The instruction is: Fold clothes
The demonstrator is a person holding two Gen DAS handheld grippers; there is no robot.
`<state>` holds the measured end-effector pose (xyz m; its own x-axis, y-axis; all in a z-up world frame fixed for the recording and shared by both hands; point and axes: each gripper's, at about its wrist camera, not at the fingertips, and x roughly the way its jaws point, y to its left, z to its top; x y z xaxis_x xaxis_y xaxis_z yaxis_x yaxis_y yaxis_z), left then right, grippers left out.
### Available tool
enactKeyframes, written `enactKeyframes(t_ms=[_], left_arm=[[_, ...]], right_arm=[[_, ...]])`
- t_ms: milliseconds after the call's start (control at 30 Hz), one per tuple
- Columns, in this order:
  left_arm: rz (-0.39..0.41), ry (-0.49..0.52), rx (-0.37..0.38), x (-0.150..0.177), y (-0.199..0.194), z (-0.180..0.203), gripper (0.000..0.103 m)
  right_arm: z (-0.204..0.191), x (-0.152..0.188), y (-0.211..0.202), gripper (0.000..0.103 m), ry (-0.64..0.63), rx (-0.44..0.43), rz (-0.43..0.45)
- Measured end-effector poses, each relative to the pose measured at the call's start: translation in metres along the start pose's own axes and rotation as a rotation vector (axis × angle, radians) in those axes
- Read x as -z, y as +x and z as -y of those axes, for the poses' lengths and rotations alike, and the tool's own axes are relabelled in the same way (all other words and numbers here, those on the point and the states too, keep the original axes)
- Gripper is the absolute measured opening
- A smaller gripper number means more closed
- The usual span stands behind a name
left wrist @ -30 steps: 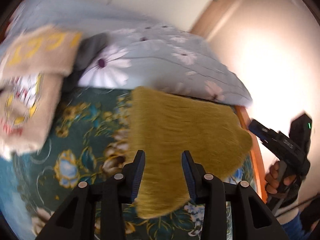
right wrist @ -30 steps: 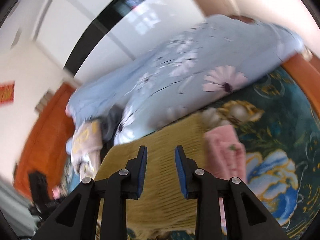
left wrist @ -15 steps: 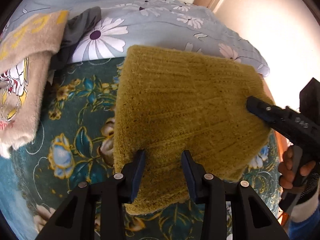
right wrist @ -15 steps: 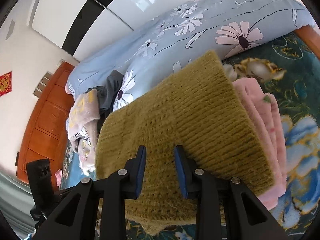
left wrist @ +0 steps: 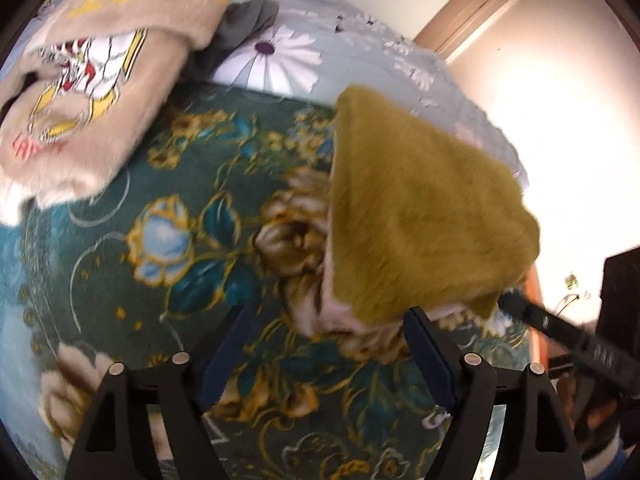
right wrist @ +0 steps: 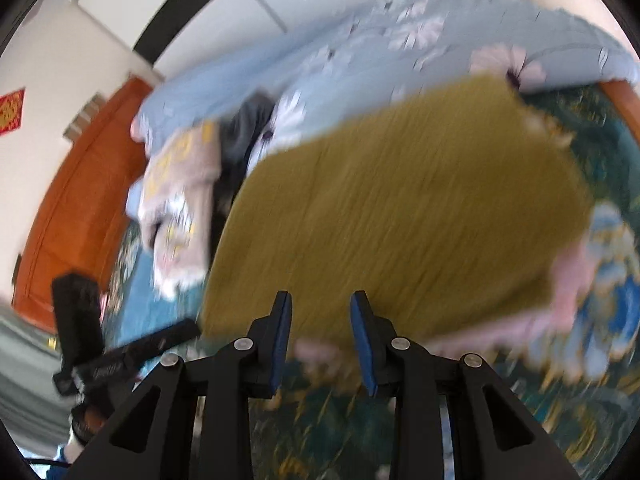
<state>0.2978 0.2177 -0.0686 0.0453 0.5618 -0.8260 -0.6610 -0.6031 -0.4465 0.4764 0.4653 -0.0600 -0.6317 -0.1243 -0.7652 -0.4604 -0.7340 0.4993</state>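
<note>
On the pink garment (right wrist: 576, 276) lies the mustard sweater (right wrist: 400, 216), left hand-held gripper (left wrist: 324, 364) opening empty, right (right wrist: 320, 336) narrow.

1. The mustard-yellow knit sweater (right wrist: 404, 208) lies folded into a thick, roughly rectangular pad with a ribbed, fuzzy surface.
2. It sits on top of a folded pink garment (right wrist: 568, 280), whose edges peek out beneath its near and right sides.
3. From the left wrist view the sweater (left wrist: 420, 216) lies to the right, one corner pointing away, the pale pink layer (left wrist: 332, 304) showing under its near edge.
4. A beige fleece garment with a cartoon print and yellow letters (left wrist: 84, 92) lies folded well apart at the left.
</note>
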Motion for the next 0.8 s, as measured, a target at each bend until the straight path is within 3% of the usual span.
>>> enactKeyframes(t_ms=[233, 333, 433, 500, 600, 800], left_arm=[[-0.04, 0.038, -0.04, 0.025, 0.02, 0.002, 0.083], [-0.009, 0.089, -0.096, 0.037, 0.022, 0.005, 0.085], [-0.003, 0.132, -0.146, 0.045, 0.026, 0.006, 0.089], [-0.005, 0.171, -0.177, 0.05, 0.03, 0.008, 0.092], [-0.022, 0.23, -0.204, 0.055, 0.036, 0.012, 0.102], [-0.034, 0.293, -0.168, 0.058, 0.04, 0.012, 0.102]], right_arm=[[-0.014, 0.048, 0.034, 0.032, -0.053, 0.172, -0.114], [-0.013, 0.052, 0.04, 0.052, -0.068, 0.279, -0.086], [-0.009, 0.054, 0.046, 0.058, -0.036, 0.318, -0.082], [-0.01, 0.055, 0.051, 0.069, -0.03, 0.346, -0.086], [-0.014, 0.055, 0.054, 0.074, -0.035, 0.38, -0.082], [-0.023, 0.054, 0.064, 0.076, -0.032, 0.432, -0.098]])
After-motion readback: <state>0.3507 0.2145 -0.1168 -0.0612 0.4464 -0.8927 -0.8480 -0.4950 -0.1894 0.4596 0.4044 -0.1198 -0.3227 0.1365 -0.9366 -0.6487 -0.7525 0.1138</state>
